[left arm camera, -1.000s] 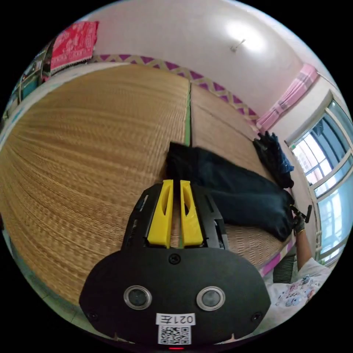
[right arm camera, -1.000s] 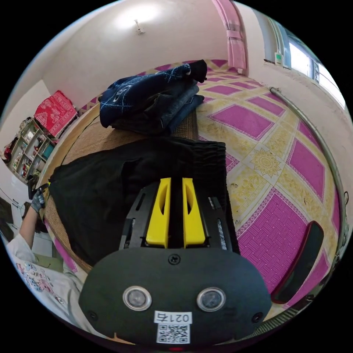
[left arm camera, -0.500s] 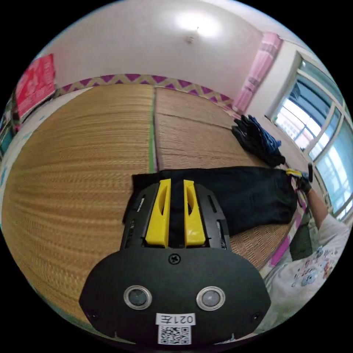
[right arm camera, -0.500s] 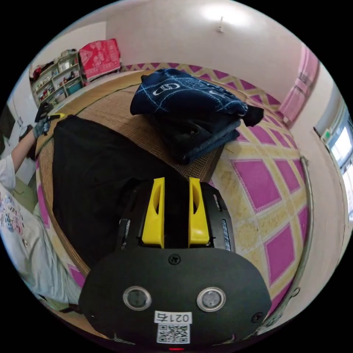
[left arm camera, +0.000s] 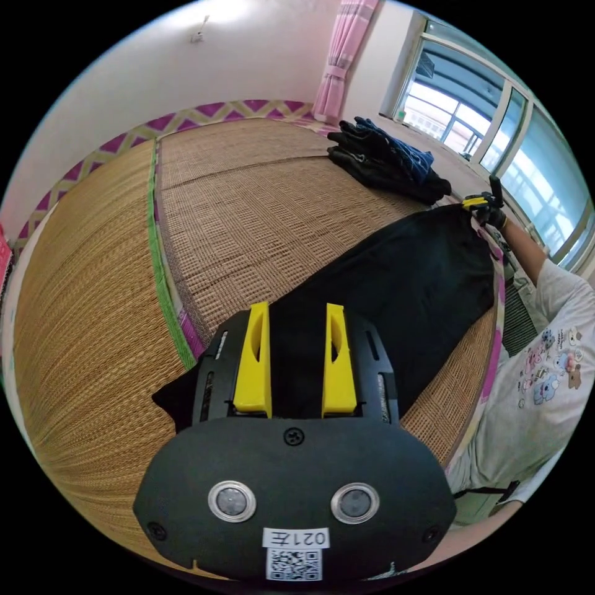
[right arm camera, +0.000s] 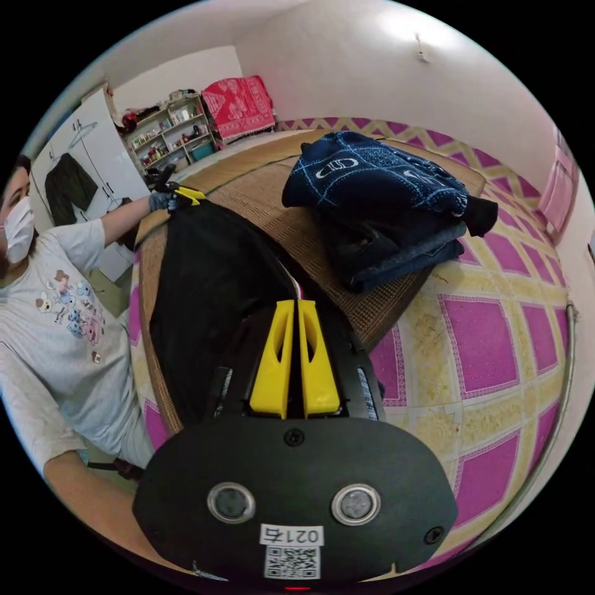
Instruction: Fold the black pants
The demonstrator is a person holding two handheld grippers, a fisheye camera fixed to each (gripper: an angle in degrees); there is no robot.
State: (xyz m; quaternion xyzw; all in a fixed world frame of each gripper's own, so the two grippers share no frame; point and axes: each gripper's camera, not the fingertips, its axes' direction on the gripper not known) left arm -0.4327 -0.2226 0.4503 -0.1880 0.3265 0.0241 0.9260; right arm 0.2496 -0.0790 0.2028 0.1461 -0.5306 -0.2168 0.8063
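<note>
I count one pair of black cloth pants (left arm camera: pixel 396 291) stretched flat on the woven straw mat (left arm camera: pixel 248 204), one dark folded pile (right arm camera: pixel 384 204) beside. Left gripper (left arm camera: pixel 296 310) now gapes over cloth, previously narrower; right gripper (right arm camera: pixel 296 305) now clamps the pants.

A white sticker (left arm camera: pixel 295 538) with print and a square code sits on the left gripper (left arm camera: pixel 295 310) housing (the right gripper (right arm camera: pixel 297 304) likewise); white logo marks cross the folded navy garment (right arm camera: pixel 372 176), unreadable from here.

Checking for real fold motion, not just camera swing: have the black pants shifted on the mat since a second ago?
Yes. The black pants now lie wholly right of the mat's green seam; earlier one end lay across that seam.
</note>
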